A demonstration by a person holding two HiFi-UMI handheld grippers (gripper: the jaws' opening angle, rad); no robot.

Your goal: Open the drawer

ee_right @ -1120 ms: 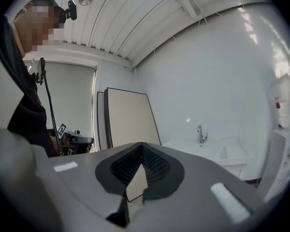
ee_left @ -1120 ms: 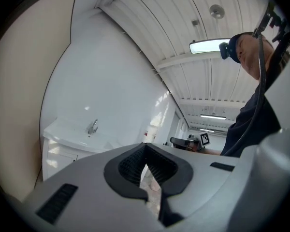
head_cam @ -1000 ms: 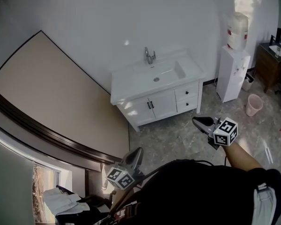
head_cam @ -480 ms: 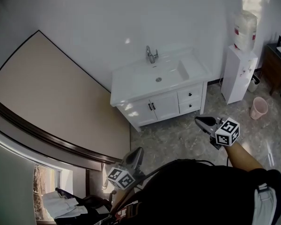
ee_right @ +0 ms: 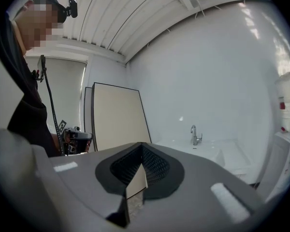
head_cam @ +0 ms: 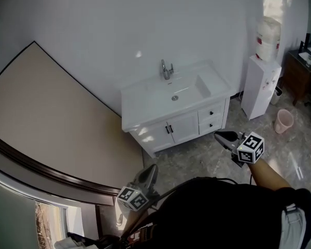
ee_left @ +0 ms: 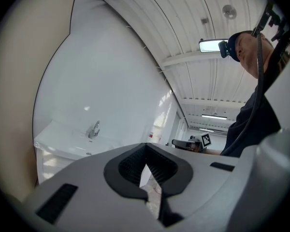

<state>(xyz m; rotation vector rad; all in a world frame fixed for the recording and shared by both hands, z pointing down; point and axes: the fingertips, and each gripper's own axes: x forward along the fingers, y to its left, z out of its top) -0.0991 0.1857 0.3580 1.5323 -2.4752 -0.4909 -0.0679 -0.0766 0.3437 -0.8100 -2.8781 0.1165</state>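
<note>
A white vanity [head_cam: 145, 100] with a sink and a faucet [head_cam: 166, 69] stands against the far wall. On its right side are two drawers, the upper drawer [head_cam: 211, 111] above the lower drawer [head_cam: 213, 123], both closed, each with a dark knob. My right gripper [head_cam: 218, 135] is held level over the floor, a short way in front of the drawers, shut and empty. My left gripper [head_cam: 152, 168] hangs lower left, near my body, also shut and empty. The faucet [ee_left: 94, 129] shows beyond the left gripper [ee_left: 146, 146], and the faucet [ee_right: 195, 134] beyond the right gripper [ee_right: 141, 146].
A white water dispenser [head_cam: 262, 82] stands right of the vanity, with a pink bucket [head_cam: 283, 120] and a dark wooden table [head_cam: 300, 69] further right. A large beige panel [head_cam: 46, 118] leans along the left wall. Marbled floor lies between me and the vanity.
The vanity has slid down and left in the head view and looks slightly nearer. Both grippers keep their places in the picture and stay shut.
</note>
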